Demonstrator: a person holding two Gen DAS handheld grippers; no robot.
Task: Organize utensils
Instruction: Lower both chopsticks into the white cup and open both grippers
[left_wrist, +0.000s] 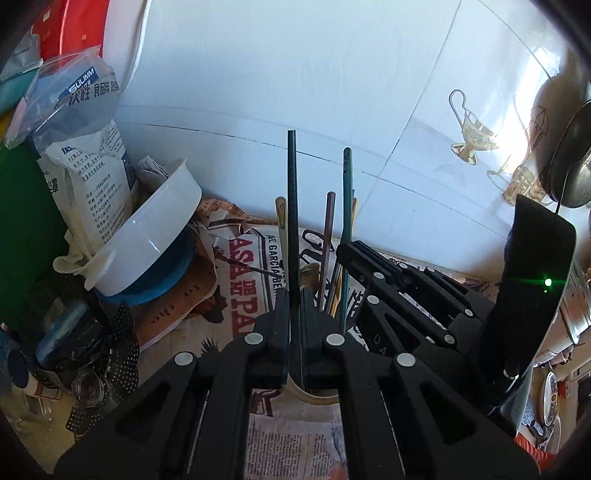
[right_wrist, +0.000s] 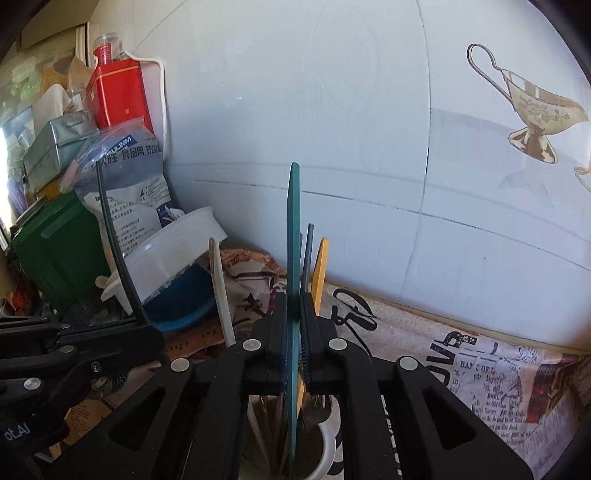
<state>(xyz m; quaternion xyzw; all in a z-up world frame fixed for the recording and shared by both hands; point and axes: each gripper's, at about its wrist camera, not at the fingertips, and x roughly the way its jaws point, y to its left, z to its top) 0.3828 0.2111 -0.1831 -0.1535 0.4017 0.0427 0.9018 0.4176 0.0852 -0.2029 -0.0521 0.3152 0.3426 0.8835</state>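
Observation:
My left gripper (left_wrist: 294, 306) is shut on a thin black utensil handle (left_wrist: 292, 206) that stands upright. Behind it several other handles stand in a cup (left_wrist: 321, 398): a teal one (left_wrist: 346, 221), a brownish one (left_wrist: 327, 236) and a cream one (left_wrist: 282, 225). My right gripper (right_wrist: 294, 306) is shut on the flat teal handle (right_wrist: 293, 236), held upright over a white mug (right_wrist: 325, 443) that holds a yellow handle (right_wrist: 320, 266) and a grey rod (right_wrist: 308, 251). The left gripper shows at the lower left of the right wrist view (right_wrist: 147, 325) with the black handle (right_wrist: 110, 229).
A white tiled wall (right_wrist: 332, 110) stands close behind. On the left are a white bowl on a blue one (left_wrist: 147, 236), printed bags (left_wrist: 88, 162), a green box (right_wrist: 55, 240) and a red tin (right_wrist: 118, 92). Newspaper (right_wrist: 480, 380) covers the counter. A dark pan (left_wrist: 572, 158) hangs at right.

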